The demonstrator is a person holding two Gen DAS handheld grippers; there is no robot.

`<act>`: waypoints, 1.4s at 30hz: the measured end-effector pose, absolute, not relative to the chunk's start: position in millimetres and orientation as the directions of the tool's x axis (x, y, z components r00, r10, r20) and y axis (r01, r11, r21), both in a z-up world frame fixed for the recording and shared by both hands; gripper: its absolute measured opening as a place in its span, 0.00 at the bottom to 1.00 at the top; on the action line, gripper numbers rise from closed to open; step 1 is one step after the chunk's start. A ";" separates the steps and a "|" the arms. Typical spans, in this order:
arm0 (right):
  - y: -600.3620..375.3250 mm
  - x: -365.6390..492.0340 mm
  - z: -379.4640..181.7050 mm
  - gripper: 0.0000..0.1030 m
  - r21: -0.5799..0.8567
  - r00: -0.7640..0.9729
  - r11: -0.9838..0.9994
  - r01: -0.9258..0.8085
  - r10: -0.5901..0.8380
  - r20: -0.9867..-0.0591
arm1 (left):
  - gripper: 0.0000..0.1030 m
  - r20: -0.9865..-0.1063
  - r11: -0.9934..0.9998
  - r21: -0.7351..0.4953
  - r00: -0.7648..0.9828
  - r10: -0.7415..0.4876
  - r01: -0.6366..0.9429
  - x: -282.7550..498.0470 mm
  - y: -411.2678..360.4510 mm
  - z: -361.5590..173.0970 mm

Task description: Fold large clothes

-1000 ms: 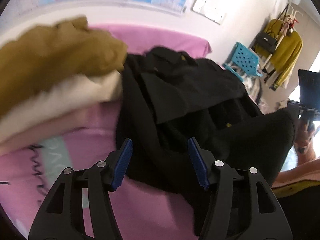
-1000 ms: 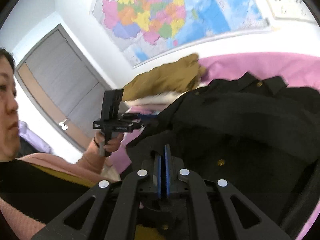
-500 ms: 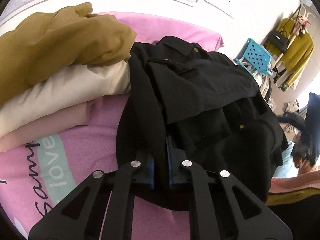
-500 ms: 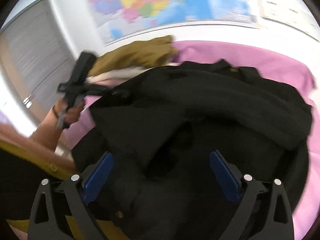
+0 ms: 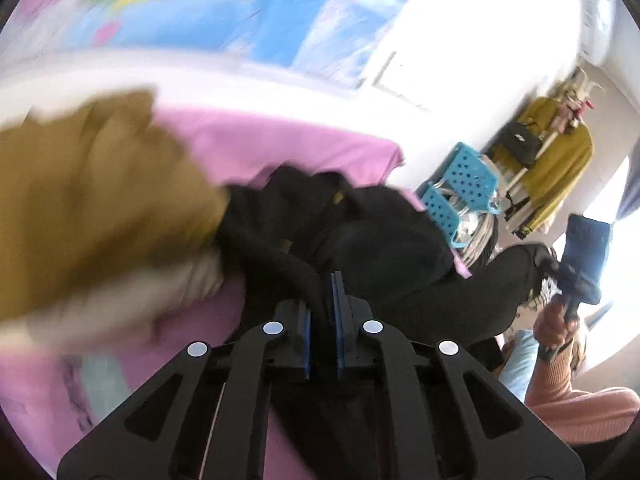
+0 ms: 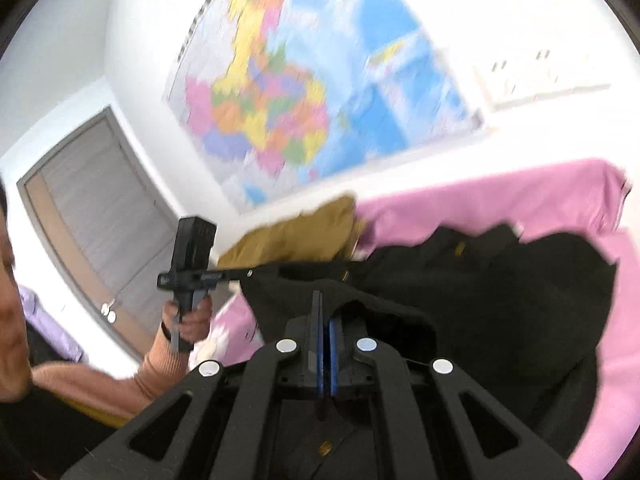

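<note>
A large black coat (image 5: pixel 360 236) with gold buttons lies crumpled on the pink bed sheet (image 5: pixel 288 148). My left gripper (image 5: pixel 323 284) is shut on a fold of the coat's near edge and lifts it. My right gripper (image 6: pixel 325 308) is shut on another part of the black coat (image 6: pixel 500 292) and holds it up. The left gripper also shows in the right wrist view (image 6: pixel 256 272), off to the left, with the coat edge stretched from it. The view is blurred by motion.
A stack of folded clothes, mustard on top (image 5: pixel 92 196) and cream below, sits left of the coat. A blue perforated basket (image 5: pixel 460 188) and a rack with a yellow garment (image 5: pixel 560 160) stand beyond the bed. A map (image 6: pixel 320 92) hangs on the wall.
The right gripper, open half a second ago, has shut on the coat. Both grippers have risen, lifting the coat's edge off the bed. The left gripper stays shut on the cloth.
</note>
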State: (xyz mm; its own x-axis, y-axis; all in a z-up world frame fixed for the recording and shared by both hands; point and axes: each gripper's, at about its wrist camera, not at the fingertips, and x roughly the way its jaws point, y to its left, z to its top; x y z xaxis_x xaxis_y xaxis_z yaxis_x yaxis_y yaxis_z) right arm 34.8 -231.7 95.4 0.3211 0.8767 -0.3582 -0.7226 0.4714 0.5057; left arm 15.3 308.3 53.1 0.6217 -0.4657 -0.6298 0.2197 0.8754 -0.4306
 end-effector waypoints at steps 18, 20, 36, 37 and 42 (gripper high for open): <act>-277.9 157.7 -14.4 0.76 0.585 0.381 0.719 -0.375 0.695 -0.610 | 0.63 -0.766 0.940 -0.327 0.557 -0.322 0.095 87.3 275.1 -11.6; -273.6 145.1 -10.3 0.83 0.531 0.388 0.715 -0.454 0.696 -0.605 | 0.67 -0.760 0.944 -0.313 0.569 -0.314 0.104 83.6 275.1 -11.0; -291.3 127.8 23.3 0.05 0.462 0.494 0.754 -0.467 0.656 -0.571 | 0.77 -0.717 0.939 -0.244 0.607 -0.343 0.243 60.3 258.0 -0.8; -287.8 135.8 16.1 0.04 0.404 0.516 0.805 -0.435 0.590 -0.621 | 0.75 -0.737 0.938 -0.237 0.582 -0.344 0.253 65.2 252.2 -7.7; -282.8 173.0 -30.7 0.31 0.349 0.477 0.878 -0.328 0.473 -0.741 | 0.75 -0.815 0.962 -0.215 0.511 -0.273 0.171 95.0 249.6 -48.4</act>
State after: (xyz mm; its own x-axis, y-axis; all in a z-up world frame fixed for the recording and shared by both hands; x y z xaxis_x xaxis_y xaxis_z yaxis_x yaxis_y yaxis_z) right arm 173.0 -282.8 -30.7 0.4771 0.4727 -0.7409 -0.3279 0.8779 0.3489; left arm 95.0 249.6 -48.4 0.5109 -0.2727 -0.8152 0.1706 0.9617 -0.2147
